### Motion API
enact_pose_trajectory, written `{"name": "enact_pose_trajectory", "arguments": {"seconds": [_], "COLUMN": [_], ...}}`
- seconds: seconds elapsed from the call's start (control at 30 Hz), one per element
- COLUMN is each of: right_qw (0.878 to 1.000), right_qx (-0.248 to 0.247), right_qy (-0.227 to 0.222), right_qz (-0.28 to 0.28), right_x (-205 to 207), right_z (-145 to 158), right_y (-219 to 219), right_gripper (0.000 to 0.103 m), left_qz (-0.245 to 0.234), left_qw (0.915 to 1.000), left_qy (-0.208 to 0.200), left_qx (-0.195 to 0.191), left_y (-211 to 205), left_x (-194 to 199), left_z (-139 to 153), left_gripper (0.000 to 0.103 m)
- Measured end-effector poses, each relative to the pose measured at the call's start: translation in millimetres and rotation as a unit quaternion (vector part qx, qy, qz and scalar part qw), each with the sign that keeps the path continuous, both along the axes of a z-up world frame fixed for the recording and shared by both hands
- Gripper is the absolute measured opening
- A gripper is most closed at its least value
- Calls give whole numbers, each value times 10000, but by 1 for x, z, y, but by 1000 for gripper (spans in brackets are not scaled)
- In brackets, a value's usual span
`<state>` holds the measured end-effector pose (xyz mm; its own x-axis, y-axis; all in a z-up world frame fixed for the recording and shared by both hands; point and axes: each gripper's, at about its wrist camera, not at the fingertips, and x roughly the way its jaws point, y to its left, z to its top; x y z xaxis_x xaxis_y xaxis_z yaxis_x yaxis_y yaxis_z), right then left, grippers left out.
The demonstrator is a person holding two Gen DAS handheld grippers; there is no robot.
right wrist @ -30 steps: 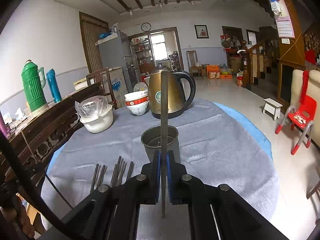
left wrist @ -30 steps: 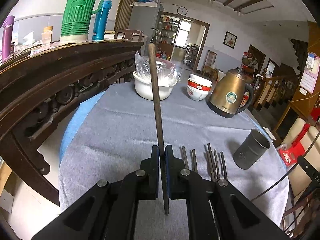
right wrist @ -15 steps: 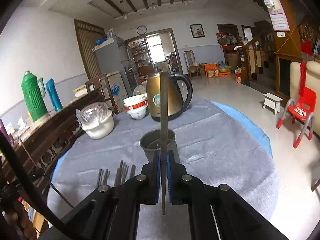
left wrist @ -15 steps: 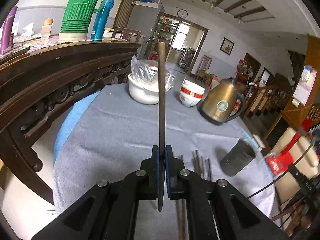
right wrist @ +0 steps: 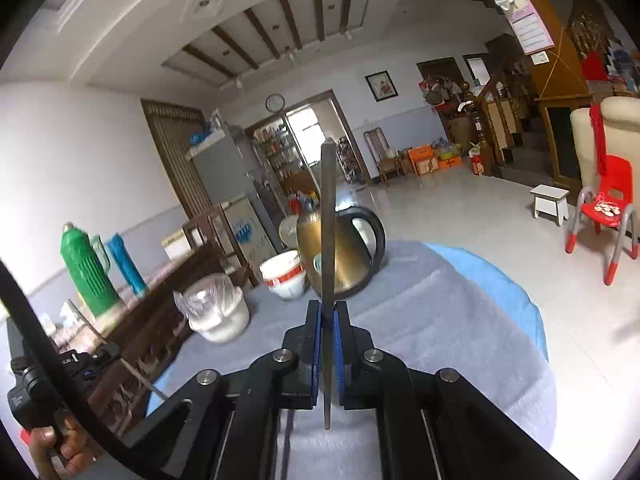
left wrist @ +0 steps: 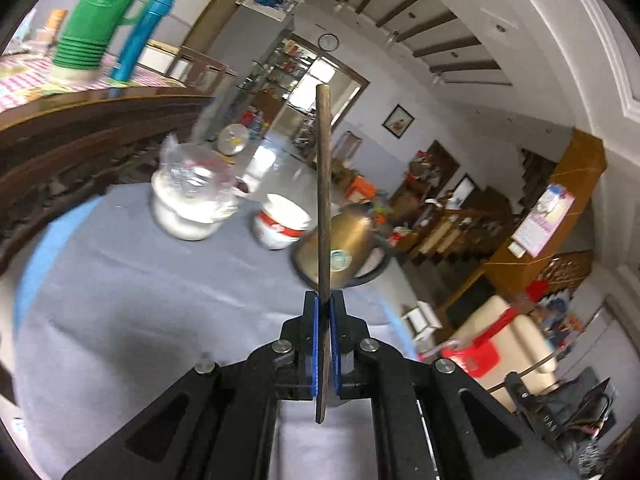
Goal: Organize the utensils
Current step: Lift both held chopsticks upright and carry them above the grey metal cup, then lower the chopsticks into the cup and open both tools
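My left gripper (left wrist: pixel 323 300) is shut on a dark chopstick (left wrist: pixel 323 184) that stands up between the blue pads, raised above the grey tablecloth (left wrist: pixel 132 304). My right gripper (right wrist: pixel 327 308) is shut on another dark chopstick (right wrist: pixel 328 224), also upright and lifted. The metal utensil cup and the chopsticks lying on the table are out of both views now.
A gold kettle (right wrist: pixel 348 256), a red and white bowl stack (right wrist: pixel 285 274) and a white bowl with a plastic bag (right wrist: pixel 218 312) stand at the back of the round table. A dark wooden bench back (left wrist: pixel 80 140) runs along the left. Green and blue flasks (right wrist: pixel 86 268) stand behind it.
Both grippers have risen and tilted up with their chopsticks. The metal cup and the loose chopsticks have dropped out of view. The left view has swung right and is blurred.
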<state>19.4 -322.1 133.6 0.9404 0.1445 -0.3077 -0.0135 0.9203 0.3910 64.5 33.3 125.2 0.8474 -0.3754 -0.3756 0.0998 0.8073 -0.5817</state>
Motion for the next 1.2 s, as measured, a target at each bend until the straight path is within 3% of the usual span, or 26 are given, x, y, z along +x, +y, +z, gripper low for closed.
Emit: {"name": "enact_pose_trajectory", "arguments": {"seconds": [0.17,0.3,0.47,0.73,1.2], "right_qw": [9995,9993,9997,9986,9931], "right_qx": [26,-49,-199,-326,-364], "right_qy": [-281,-336,-95,411,1061], "right_qz": [-118,-185,-130,39,345], "right_x": [24,52,86,121,145], "right_z": [17,20,5,-30,-68], "right_y": [-2,2,7,8,18], "right_gripper": [6,6,6,6,8], "left_qz": [-179,-245,-307,-460,-810], "left_qw": [9998,9997,9986,9947,9864], "left_qy": [2,-91,-112,170,601], "left_qx": [-125,39,411,906,1298], "left_y": [-38,-65,-95,-121,-137], "left_x": [36,58,84,107,119], "left_z": [8,15,9,-26,-59], "left_gripper": [5,5,6,6,6]}}
